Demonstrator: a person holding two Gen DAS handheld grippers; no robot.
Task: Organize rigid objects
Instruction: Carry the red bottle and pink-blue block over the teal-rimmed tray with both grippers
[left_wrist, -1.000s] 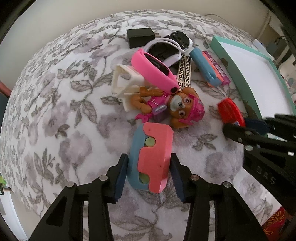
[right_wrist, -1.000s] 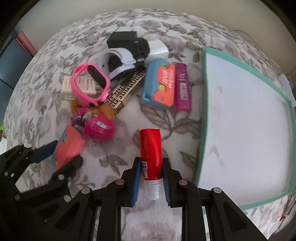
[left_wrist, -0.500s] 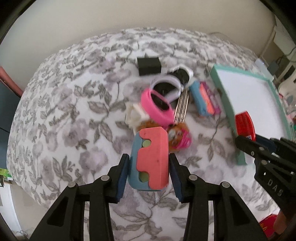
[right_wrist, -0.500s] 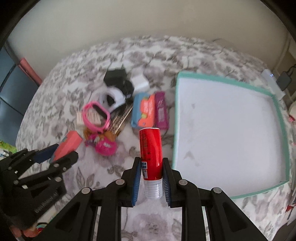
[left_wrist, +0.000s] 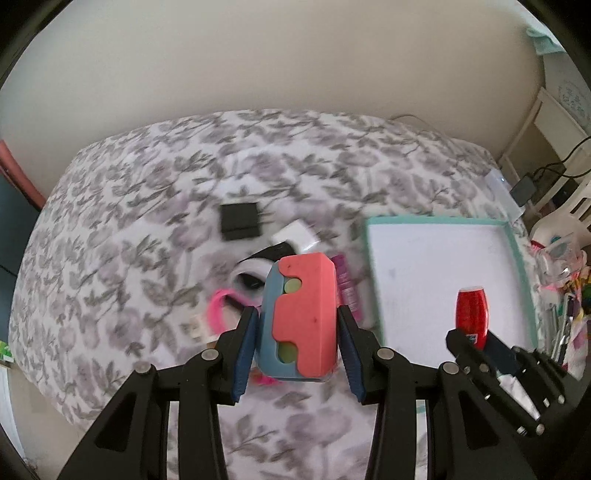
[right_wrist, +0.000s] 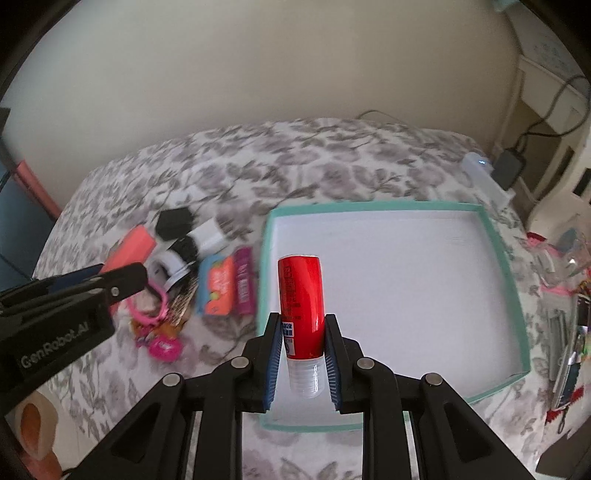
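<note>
My left gripper (left_wrist: 297, 354) is shut on a blue and coral box (left_wrist: 301, 314) and holds it high above the pile on the bed. My right gripper (right_wrist: 301, 360) is shut on a red tube (right_wrist: 301, 295) with a clear cap, held over the near left part of the teal-rimmed white tray (right_wrist: 513, 295). The tube (left_wrist: 472, 317) and the tray (left_wrist: 517, 258) also show in the left wrist view. The left gripper (right_wrist: 92, 284) with the coral box (right_wrist: 129, 249) shows at the left of the right wrist view.
On the floral bedspread (right_wrist: 332, 166) lies a pile: a black box (left_wrist: 240, 221), a white block (left_wrist: 295, 234), a pink watch (right_wrist: 147, 306), a pink toy figure (right_wrist: 166, 345), another blue and orange box (right_wrist: 218, 291), a magenta stick (right_wrist: 243, 288). Clutter sits at the right edge (right_wrist: 565, 332).
Both grippers have risen from the bed with their objects. The right one has carried the red tube rightward over the tray; the left holds the coral box above the pile.
</note>
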